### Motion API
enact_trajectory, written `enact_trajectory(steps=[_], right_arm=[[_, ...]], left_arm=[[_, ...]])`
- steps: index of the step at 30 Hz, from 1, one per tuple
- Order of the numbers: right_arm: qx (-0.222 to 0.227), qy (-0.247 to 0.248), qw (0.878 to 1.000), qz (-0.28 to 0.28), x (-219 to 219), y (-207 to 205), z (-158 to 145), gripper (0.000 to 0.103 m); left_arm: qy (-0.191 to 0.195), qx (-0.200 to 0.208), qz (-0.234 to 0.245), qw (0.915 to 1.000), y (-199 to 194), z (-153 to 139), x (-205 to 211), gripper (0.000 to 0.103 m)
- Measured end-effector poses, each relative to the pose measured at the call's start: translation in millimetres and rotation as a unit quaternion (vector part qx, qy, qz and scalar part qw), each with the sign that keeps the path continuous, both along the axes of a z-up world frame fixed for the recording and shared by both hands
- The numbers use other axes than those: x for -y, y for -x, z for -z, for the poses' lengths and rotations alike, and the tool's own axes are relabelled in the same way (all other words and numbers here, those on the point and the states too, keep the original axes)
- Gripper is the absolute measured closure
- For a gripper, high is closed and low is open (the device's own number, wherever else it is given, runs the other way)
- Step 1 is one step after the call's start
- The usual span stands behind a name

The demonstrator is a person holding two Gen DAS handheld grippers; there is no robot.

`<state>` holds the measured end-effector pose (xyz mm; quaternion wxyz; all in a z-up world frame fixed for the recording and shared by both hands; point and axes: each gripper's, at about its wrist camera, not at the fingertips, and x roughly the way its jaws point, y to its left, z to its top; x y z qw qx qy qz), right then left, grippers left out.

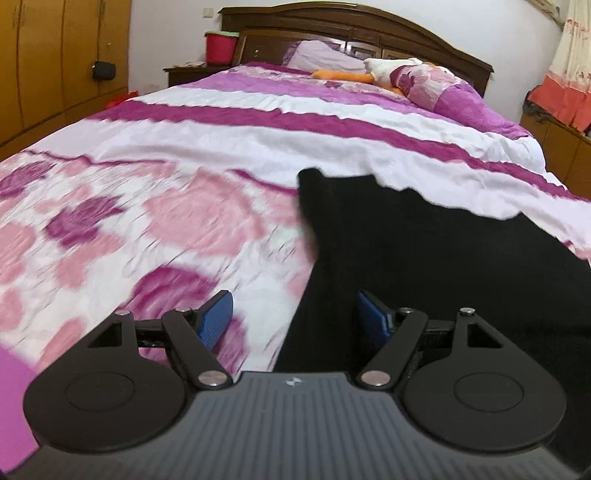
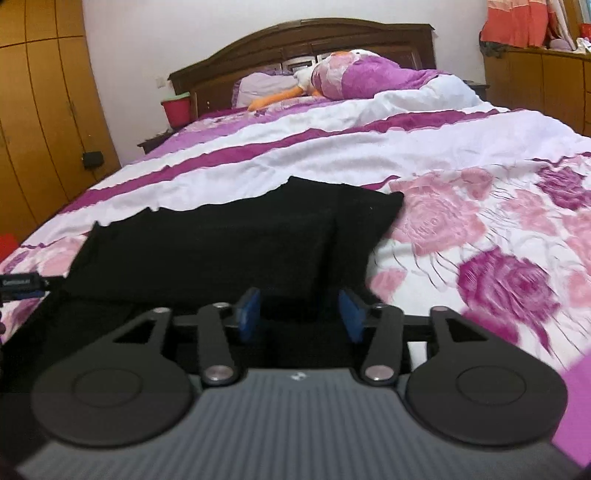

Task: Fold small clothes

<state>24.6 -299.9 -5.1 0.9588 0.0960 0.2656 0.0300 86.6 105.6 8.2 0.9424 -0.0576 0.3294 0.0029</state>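
Observation:
A black garment lies flat on the bed's floral quilt. In the right wrist view the black garment shows a folded layer on top, its right edge ending near the pink roses. My left gripper is open over the garment's left edge; its left pad is above the quilt and its right pad above the black cloth. My right gripper hovers at the garment's near edge, its blue pads apart, with black cloth lying low between them and no pad pressing on it.
The quilt covers the whole bed. Pillows and an orange and white soft toy lie by the dark headboard. A red bucket stands on the nightstand; wooden wardrobes line the left wall.

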Motion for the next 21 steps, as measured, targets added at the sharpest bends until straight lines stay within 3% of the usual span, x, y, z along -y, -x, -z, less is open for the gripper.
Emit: enact_trajectory(steps=[5, 13, 21], right_arm=[[-0.007, -0.01, 1.0, 0.001, -1.9, 46.5, -2.0, 0.049], [-0.02, -0.003, 1.0, 0.011, -8.6, 110.7, 5.7, 0.048], [-0.035, 0.001, 0.999, 0.018, -7.7, 150.8, 19.6, 0.048]], left_arm=[[0.007, -0.025, 0.001, 0.9997, 47.1, -1.4, -12.5, 0.025], [0.05, -0.054, 0.028, 0.9969, 115.2, 0.5, -23.0, 0.025], [0.044, -0.068, 0.039, 0.996, 153.3, 8.7, -23.4, 0.025]])
